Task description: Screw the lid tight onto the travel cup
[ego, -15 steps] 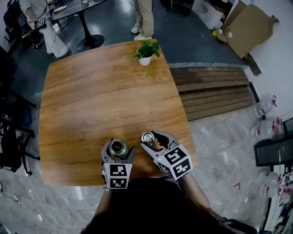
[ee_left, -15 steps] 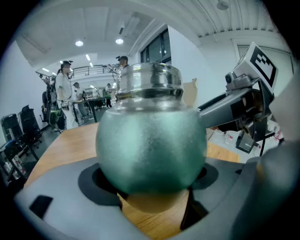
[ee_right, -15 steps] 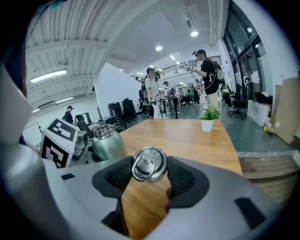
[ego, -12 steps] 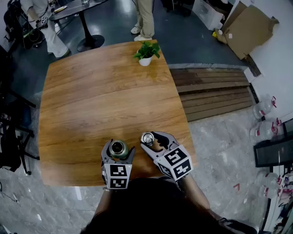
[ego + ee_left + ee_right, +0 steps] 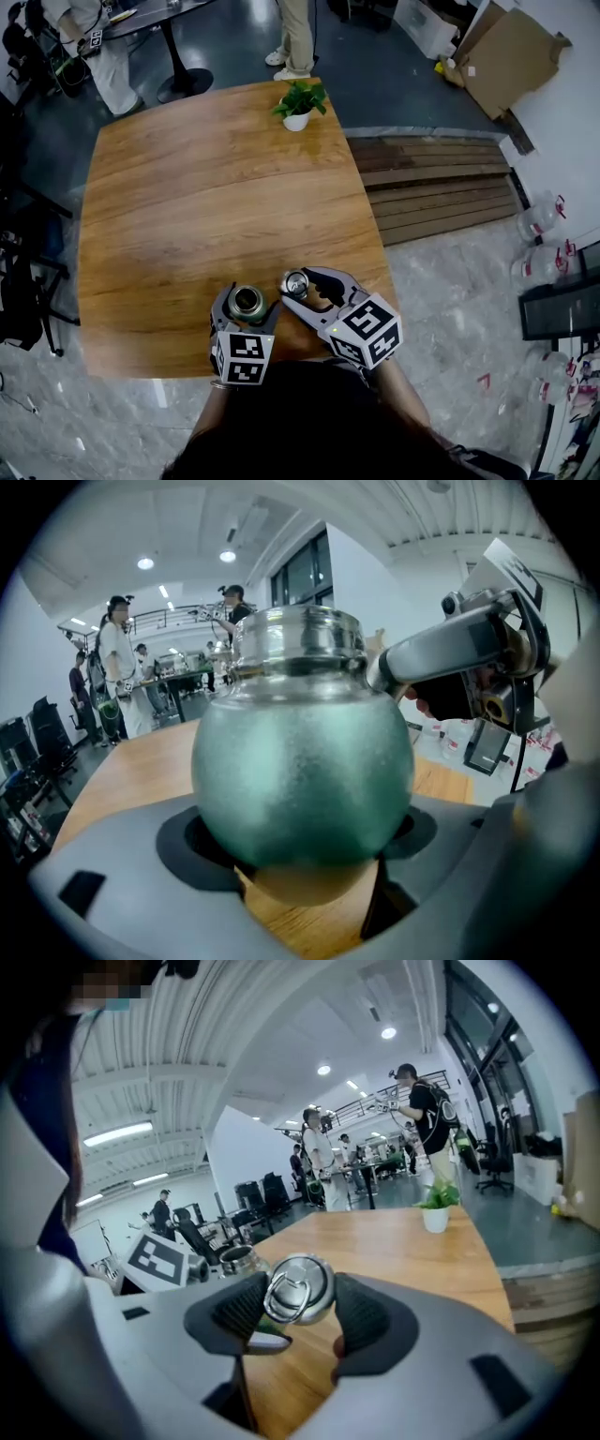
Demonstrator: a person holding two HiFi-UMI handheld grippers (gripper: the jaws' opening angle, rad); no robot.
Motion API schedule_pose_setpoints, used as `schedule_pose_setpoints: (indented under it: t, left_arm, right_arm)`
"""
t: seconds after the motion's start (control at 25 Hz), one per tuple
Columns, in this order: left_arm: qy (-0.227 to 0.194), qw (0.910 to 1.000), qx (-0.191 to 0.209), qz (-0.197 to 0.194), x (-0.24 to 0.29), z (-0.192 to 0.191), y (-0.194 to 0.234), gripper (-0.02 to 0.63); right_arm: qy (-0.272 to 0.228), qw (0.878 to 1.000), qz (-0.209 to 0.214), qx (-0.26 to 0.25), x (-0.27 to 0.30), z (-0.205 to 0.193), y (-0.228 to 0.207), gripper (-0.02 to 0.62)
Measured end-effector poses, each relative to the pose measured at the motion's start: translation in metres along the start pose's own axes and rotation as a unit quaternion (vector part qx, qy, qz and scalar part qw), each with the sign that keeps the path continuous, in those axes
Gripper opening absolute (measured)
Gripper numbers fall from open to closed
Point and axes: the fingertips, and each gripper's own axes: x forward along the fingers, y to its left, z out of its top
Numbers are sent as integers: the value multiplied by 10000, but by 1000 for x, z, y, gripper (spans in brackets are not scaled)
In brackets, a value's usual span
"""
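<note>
The travel cup (image 5: 246,302) is a round green-bodied cup with a steel threaded neck (image 5: 300,644) and an open mouth. It stands at the table's near edge, and my left gripper (image 5: 245,321) is shut on its green body (image 5: 302,771). The steel lid (image 5: 297,282) with a ring handle (image 5: 298,1290) sits between the pads of my right gripper (image 5: 302,287), which is shut on it. The lid is held just right of the cup's mouth, a little apart from it. In the left gripper view the right gripper's finger (image 5: 441,653) reaches in beside the cup's neck.
A small potted plant (image 5: 299,103) stands at the wooden table's (image 5: 216,187) far edge. Wooden steps (image 5: 436,187) lie to the right of the table. People stand by a dark round table (image 5: 164,14) beyond the far edge.
My right gripper has shifted the lid slightly left, closer to the cup's mouth. The left gripper and cup have barely moved.
</note>
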Motion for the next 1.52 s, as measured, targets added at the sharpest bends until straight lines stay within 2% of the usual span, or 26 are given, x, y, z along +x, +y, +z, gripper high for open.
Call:
schedule_pose_setpoints:
  t: [0.16,0.32,0.48,0.6,0.92,1.2,1.36,1.44,1.52]
  left_arm:
    - [13,9999,128,-93,2,1,-8,400]
    - [33,9994,274,-190,4,1,-14,400]
    - [57,9988,421,-251,4,3,-20,400]
    - [89,9979,583,-275,5,3,-22,400]
    - [55,9946,976,-361,7,4,-31,400]
    - [43,9941,938,-544,7,5,-37,400]
    - [-48,9943,434,-969,5,7,-41,400]
    - [-199,9895,204,-1419,3,13,-48,400]
    - [-384,9802,179,-1934,-2,20,-59,400]
  right_arm:
    - [-421,9965,726,9,-8,22,26,242]
    - [-374,9924,1120,-342,-9,35,50,243]
    - [46,9900,1127,-845,-5,32,58,244]
    - [250,9881,1170,-964,0,27,61,243]
    - [570,9862,1277,-888,7,14,63,244]
    - [456,9860,1511,-529,4,18,63,245]
    - [345,9852,1603,-492,-5,19,60,249]
    - [300,9840,1664,-553,-9,19,57,249]
    - [237,9821,1777,-583,-11,20,57,249]
